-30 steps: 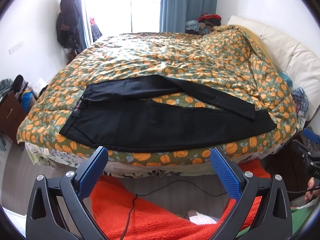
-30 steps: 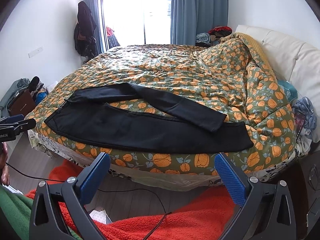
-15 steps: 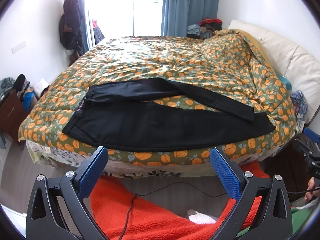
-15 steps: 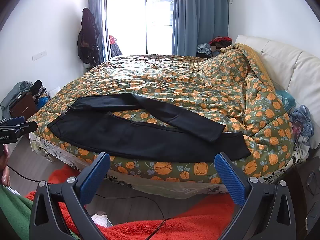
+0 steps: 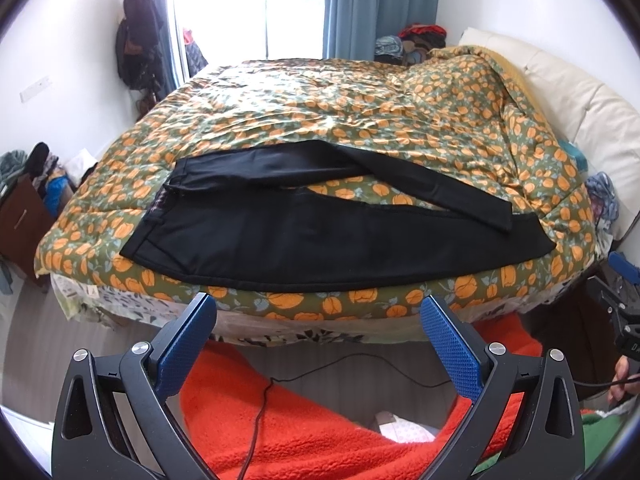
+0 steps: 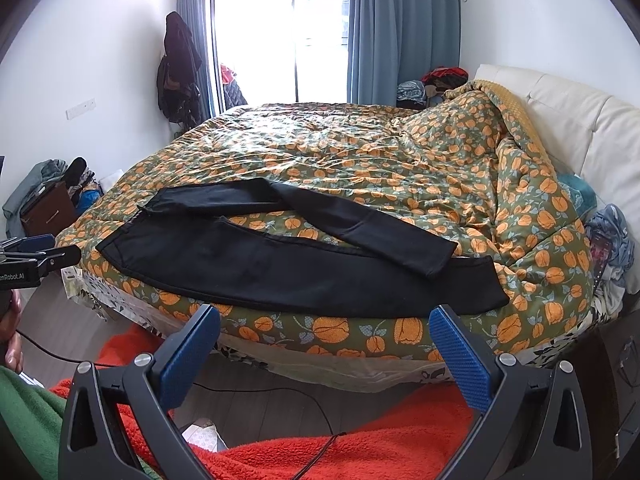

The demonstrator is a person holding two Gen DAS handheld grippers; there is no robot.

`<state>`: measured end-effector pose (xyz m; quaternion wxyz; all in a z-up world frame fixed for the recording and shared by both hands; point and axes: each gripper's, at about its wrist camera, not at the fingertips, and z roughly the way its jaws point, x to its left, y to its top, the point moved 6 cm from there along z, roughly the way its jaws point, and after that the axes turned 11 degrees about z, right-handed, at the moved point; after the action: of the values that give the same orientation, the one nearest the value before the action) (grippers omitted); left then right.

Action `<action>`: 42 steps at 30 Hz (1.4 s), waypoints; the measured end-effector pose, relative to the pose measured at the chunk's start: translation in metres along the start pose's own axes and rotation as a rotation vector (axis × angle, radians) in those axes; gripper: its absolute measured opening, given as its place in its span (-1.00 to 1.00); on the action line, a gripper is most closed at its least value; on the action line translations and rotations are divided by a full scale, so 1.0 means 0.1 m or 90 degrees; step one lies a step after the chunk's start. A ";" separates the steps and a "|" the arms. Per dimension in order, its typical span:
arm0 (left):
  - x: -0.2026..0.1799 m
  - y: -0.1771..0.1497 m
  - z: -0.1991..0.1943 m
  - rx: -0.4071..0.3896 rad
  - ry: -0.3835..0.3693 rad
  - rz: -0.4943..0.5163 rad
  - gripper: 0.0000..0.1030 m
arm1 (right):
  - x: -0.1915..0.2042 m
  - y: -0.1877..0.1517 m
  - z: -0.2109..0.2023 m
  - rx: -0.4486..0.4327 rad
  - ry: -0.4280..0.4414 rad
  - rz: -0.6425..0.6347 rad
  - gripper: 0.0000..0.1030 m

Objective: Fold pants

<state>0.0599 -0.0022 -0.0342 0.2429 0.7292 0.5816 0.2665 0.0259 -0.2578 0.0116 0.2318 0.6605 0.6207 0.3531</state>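
Black pants point(image 5: 320, 240) lie flat along the near edge of the bed, waistband at the left, legs running right. The far leg crosses over the near leg's end at the right. They also show in the right wrist view point(image 6: 288, 264). My left gripper point(image 5: 318, 320) is open and empty, held in front of the bed below the pants' near edge. My right gripper point(image 6: 324, 332) is open and empty, also short of the bed, below the near leg. Neither touches the pants.
The bed has an orange-flowered green quilt point(image 5: 340, 112) and a cream headboard point(image 6: 580, 120) at the right. An orange fleece blanket point(image 5: 312, 432) and a black cable point(image 5: 264, 400) lie on the floor below. Clothes pile by the left wall point(image 6: 52, 196) and at the bed's right corner point(image 6: 612, 240).
Both grippers have tilted up a little, so the bed and pants sit lower in both views. The pants have not moved. Both grippers stay open.
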 end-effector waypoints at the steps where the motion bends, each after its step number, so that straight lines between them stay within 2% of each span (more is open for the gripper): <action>1: 0.00 0.00 0.01 0.002 0.003 0.000 0.98 | 0.01 -0.01 0.01 0.000 0.001 -0.002 0.99; 7: 0.00 0.01 -0.02 -0.002 0.020 0.001 0.98 | -0.01 -0.01 0.08 0.002 0.013 0.003 0.99; 13: -0.01 -0.01 0.06 0.015 0.015 0.004 0.98 | -0.04 -0.04 0.12 0.013 0.013 0.009 0.99; 20: -0.05 0.03 0.10 -0.005 -0.014 -0.001 0.98 | -0.09 -0.01 0.13 0.004 -0.006 0.010 0.99; 23: -0.10 0.07 0.20 0.020 -0.030 -0.002 0.98 | -0.11 -0.01 0.11 0.009 -0.025 0.012 0.99; 26: -0.13 0.12 0.19 0.004 -0.033 0.005 0.98 | -0.16 -0.02 0.01 -0.023 -0.039 0.011 0.99; 29: -0.18 0.13 0.22 0.009 -0.040 0.014 0.98 | -0.24 -0.05 0.11 0.010 -0.037 0.037 0.99; 42: -0.14 0.08 0.20 0.020 -0.017 0.011 0.97 | -0.17 -0.08 0.18 0.006 -0.018 0.019 0.99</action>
<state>0.0766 -0.0182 -0.0451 0.2367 0.7412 0.5764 0.2497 0.0345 -0.2716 -0.0088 0.2323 0.6753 0.6093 0.3446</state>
